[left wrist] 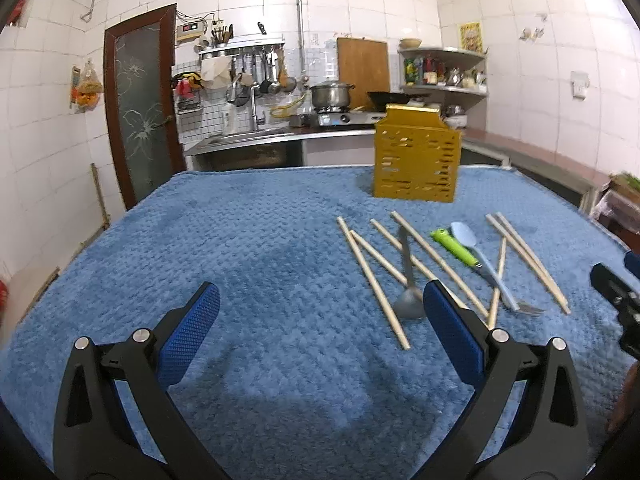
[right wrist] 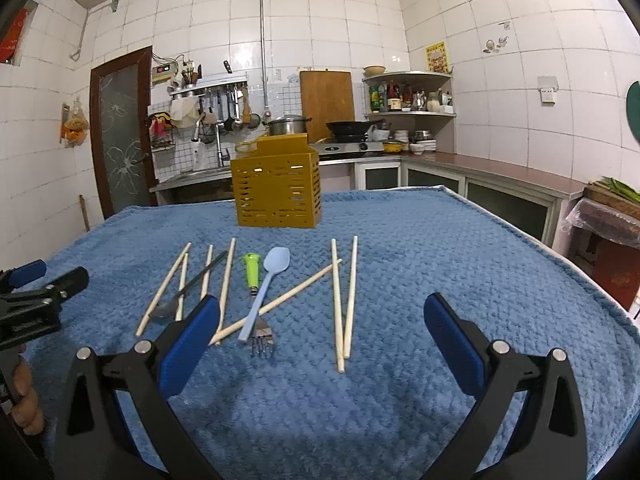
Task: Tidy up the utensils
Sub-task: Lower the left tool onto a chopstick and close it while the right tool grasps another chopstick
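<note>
A yellow slotted utensil holder (left wrist: 416, 156) (right wrist: 277, 186) stands upright at the far side of the blue-covered table. In front of it lie several wooden chopsticks (left wrist: 372, 280) (right wrist: 345, 300), a grey metal spoon (left wrist: 406, 276) (right wrist: 188, 288), a green-handled fork (left wrist: 456, 246) (right wrist: 253, 270) and a light blue plastic spoon (left wrist: 474, 246) (right wrist: 266, 284). My left gripper (left wrist: 320, 312) is open and empty, left of the pile. My right gripper (right wrist: 322, 320) is open and empty, low over the near ends of the utensils.
A blue textured cloth (left wrist: 240, 248) (right wrist: 440, 260) covers the table. Behind it runs a kitchen counter with sink, stove, pot (left wrist: 332, 94) and wok. The other gripper shows at the right edge in the left wrist view (left wrist: 616, 292) and at the left edge in the right wrist view (right wrist: 36, 296).
</note>
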Available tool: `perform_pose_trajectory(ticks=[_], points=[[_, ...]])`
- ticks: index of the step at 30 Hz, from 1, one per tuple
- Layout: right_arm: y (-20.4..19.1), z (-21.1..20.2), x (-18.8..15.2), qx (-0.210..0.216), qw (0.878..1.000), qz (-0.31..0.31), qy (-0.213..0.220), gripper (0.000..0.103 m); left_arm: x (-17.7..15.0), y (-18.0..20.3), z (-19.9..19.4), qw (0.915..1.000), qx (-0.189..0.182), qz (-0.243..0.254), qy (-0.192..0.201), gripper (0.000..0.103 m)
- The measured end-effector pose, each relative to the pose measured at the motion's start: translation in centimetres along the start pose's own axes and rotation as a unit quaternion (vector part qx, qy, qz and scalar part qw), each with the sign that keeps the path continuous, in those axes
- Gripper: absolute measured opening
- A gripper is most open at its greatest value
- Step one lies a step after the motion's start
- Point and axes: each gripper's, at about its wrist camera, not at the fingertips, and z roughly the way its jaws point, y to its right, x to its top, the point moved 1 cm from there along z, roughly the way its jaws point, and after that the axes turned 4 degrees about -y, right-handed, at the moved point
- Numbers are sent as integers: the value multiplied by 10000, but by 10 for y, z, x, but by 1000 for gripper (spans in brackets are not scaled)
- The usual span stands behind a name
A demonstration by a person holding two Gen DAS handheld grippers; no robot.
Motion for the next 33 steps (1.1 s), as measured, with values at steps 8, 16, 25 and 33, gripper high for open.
perform_pose_trajectory(ticks=[8, 16, 25, 33], points=[[1, 7, 23, 17, 9995, 101, -288, 99, 19, -5, 1, 9991, -358, -172, -148, 98], [6, 40, 46, 234, 9971, 218, -688, 99, 47, -5, 21, 9987, -312, -74, -400, 98], [15, 112, 69, -129, 9900, -182, -1389, 99, 70, 4, 77, 9917, -330, 154, -1235, 98], [34, 173, 74, -359, 9832, -80, -1789, 99, 79, 5, 134, 9827, -385, -93, -1807, 98]])
